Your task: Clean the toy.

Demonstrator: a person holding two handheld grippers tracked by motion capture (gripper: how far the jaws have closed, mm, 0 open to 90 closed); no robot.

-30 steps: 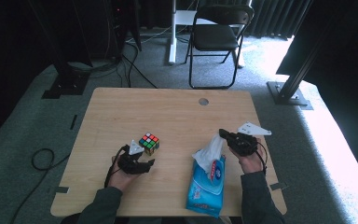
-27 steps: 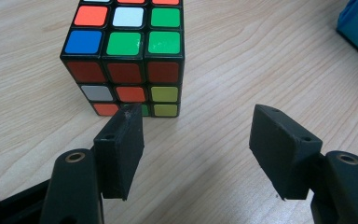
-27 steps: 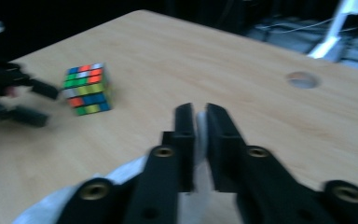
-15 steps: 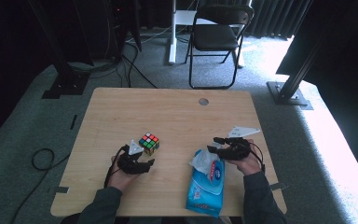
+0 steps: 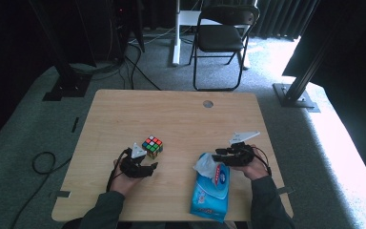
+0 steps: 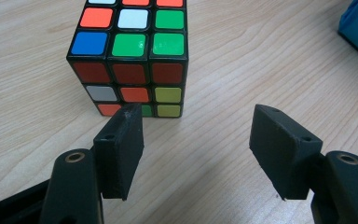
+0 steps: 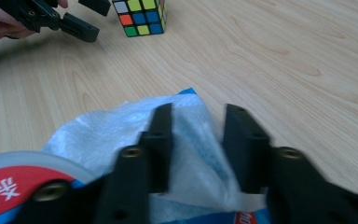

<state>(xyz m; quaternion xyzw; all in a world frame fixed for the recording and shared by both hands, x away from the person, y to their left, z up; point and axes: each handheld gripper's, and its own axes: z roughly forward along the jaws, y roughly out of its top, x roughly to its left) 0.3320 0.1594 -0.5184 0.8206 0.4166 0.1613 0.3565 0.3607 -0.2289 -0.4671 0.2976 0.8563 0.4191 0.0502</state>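
Wipes pack [image 5: 210, 193] lies on the bench [image 5: 181, 114] near our right hand; our right tool [image 7: 196, 140], jaws just closing, straddles its white tissue [image 7: 121, 130], not yet pinching. Our left tool [image 6: 196, 144] rests spread just short of the cube [image 6: 130, 60].

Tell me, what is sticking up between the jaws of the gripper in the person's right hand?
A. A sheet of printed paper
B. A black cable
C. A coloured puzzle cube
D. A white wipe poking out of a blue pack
D: in the right gripper view the white wipe rises from the blue pack between the two black jaws of the right gripper, which have just been closing.
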